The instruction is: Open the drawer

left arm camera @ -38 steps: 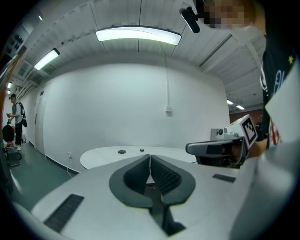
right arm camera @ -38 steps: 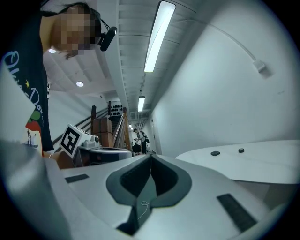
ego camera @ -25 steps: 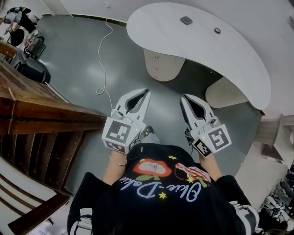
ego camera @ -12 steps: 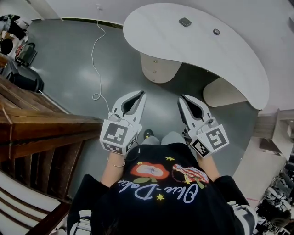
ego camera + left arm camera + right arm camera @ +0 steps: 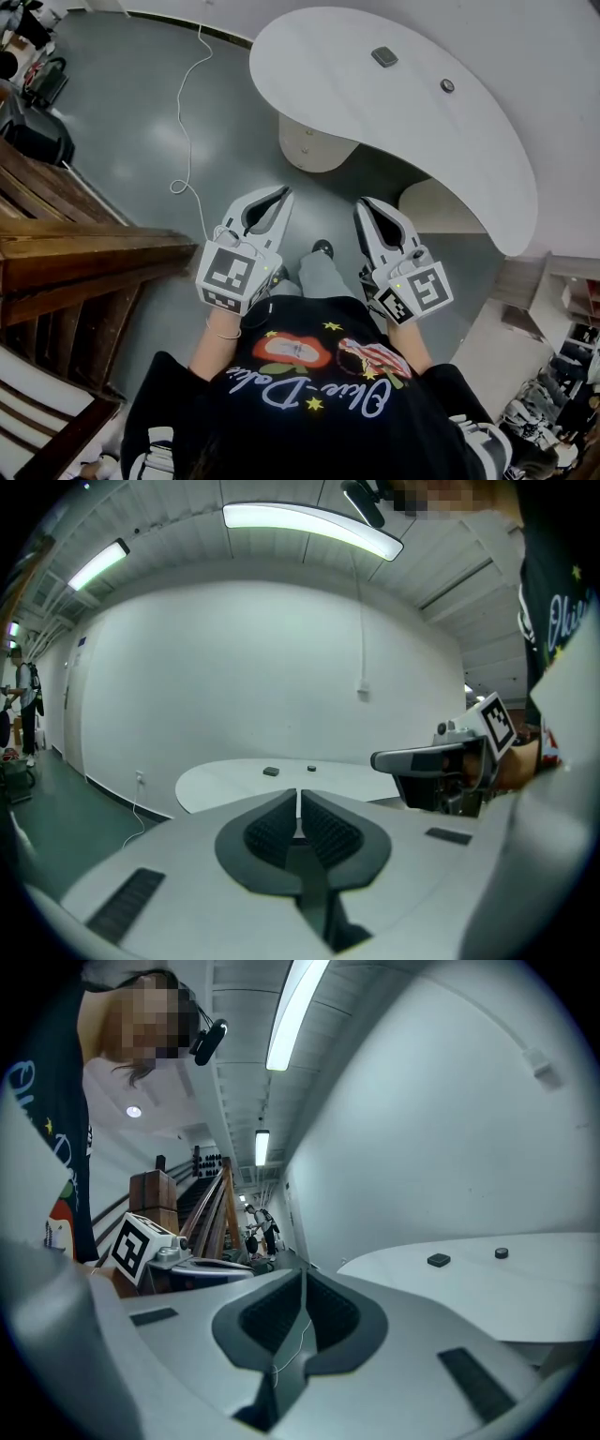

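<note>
A rounded beige drawer unit (image 5: 311, 147) with small knobs stands under the curved white desk (image 5: 394, 122), ahead of me. My left gripper (image 5: 280, 193) is held over the grey floor short of the unit, apart from it. Its jaws are shut with nothing between them, as the left gripper view (image 5: 298, 803) shows. My right gripper (image 5: 362, 205) hangs beside it, also shut and empty, with its pads meeting in the right gripper view (image 5: 302, 1283). Both grippers point toward the desk.
Two small dark things (image 5: 383, 57) (image 5: 447, 86) lie on the desk top. A second beige pedestal (image 5: 439, 206) stands under the desk's right part. A wooden stair rail (image 5: 89, 251) runs along the left. A white cable (image 5: 190, 103) trails over the floor, and dark bags (image 5: 36, 131) sit far left.
The person has walked toward the desk, and both shut grippers have come nearer to the drawer unit. The stair rail has slid back on the left.
</note>
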Tool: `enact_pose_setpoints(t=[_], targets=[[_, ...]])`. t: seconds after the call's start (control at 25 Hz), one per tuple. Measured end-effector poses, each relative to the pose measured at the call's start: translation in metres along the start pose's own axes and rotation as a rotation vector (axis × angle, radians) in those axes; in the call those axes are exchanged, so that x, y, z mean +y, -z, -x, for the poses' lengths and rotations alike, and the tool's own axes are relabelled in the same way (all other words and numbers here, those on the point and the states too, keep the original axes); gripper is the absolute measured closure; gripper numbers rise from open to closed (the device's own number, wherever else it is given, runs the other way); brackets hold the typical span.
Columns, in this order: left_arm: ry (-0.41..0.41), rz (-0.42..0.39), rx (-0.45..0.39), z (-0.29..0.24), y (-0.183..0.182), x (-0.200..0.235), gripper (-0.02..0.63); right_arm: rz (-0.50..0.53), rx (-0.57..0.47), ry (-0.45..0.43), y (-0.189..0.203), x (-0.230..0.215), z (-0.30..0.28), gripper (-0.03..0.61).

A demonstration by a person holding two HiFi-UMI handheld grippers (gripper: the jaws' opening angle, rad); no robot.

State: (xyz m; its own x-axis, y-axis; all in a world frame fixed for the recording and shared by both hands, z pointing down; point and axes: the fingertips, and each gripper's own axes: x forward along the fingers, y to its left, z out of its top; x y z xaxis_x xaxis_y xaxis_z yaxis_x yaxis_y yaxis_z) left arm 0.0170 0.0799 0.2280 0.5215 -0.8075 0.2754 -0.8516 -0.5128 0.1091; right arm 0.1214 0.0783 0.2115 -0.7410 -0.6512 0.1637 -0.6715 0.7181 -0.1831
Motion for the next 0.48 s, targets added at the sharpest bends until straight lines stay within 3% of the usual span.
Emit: enact_pose_setpoints(t=[0.32, 0.48], targets=[[-0.036, 0.006, -0.01, -0.054, -0.005, 0.003, 0.607, 0.004, 0.032, -0.072, -0.002, -0.048, -0.022, 0.577], [-0.08, 0.038, 0.032, -0.087, 0.01, 0.011, 0.607, -0.002, 0.066, -0.109, 0.009, -0.076, -0.036, 0.576]])
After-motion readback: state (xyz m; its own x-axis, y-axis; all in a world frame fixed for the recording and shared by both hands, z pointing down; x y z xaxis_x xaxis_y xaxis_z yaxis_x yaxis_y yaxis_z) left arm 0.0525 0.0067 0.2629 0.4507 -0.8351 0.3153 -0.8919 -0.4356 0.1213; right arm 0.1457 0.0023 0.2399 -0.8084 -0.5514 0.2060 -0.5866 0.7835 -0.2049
